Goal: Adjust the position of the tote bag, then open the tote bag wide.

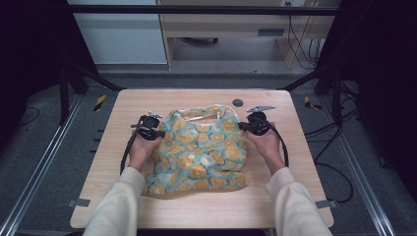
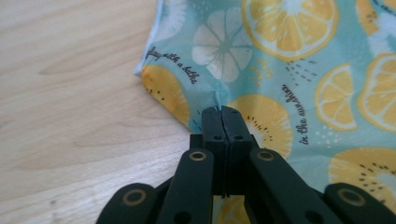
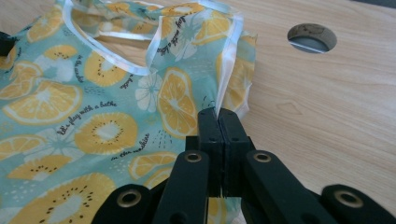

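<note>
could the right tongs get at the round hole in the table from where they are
Probably yes: the hole lies on bare wood just beyond the right tongs, nothing between. But they are shut on the fruit-print fabric, so they would need to let go first.

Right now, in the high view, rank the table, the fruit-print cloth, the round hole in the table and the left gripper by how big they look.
1. table
2. fruit-print cloth
3. left gripper
4. round hole

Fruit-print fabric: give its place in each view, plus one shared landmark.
High view: fruit-print fabric lies mid-table between both hands.
Left gripper view: it fills the right side, pinched by the jaws.
Right gripper view: it spreads left, jaws pinching its edge.
Shared landmark: round table hole.
</note>
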Demonstrator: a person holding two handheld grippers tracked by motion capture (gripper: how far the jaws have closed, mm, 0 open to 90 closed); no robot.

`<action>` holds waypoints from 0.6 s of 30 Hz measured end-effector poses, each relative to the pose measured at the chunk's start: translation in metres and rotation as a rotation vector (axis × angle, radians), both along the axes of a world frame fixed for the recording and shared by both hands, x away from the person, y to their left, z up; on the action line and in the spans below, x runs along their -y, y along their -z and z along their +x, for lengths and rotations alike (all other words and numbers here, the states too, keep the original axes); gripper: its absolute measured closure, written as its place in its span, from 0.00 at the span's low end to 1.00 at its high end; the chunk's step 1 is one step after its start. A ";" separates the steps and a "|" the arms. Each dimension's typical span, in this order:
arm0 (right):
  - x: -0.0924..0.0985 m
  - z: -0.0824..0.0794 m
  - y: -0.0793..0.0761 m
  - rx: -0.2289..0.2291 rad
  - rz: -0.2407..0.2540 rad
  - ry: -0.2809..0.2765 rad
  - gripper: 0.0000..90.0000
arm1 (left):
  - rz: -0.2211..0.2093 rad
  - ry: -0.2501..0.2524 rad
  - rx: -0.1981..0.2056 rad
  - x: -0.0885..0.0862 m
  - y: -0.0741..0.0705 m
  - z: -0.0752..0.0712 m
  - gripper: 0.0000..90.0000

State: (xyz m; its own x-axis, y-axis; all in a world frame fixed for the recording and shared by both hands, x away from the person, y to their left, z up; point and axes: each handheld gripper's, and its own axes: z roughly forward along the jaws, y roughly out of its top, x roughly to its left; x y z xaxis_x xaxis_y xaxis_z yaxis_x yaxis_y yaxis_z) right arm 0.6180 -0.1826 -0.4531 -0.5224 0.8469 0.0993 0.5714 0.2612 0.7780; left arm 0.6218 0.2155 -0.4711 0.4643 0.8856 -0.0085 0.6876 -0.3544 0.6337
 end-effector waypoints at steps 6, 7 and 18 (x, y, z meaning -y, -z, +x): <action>0.010 -0.012 -0.020 0.049 0.046 0.004 1.00 | -0.014 -0.018 0.086 -0.010 -0.029 -0.015 1.00; 0.012 -0.015 -0.024 0.058 0.063 0.005 1.00 | -0.015 -0.015 0.101 -0.012 -0.035 -0.018 1.00; 0.020 -0.045 -0.064 0.156 0.126 0.002 1.00 | -0.026 0.009 0.261 -0.013 -0.092 -0.054 1.00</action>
State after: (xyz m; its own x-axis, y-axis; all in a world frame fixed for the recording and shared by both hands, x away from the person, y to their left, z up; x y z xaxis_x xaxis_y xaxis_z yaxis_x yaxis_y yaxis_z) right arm 0.5726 -0.2030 -0.3896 -0.5376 0.8341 0.1231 0.4422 0.1546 0.8835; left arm 0.5675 0.2285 -0.3791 0.4620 0.8823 0.0899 0.4967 -0.3414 0.7980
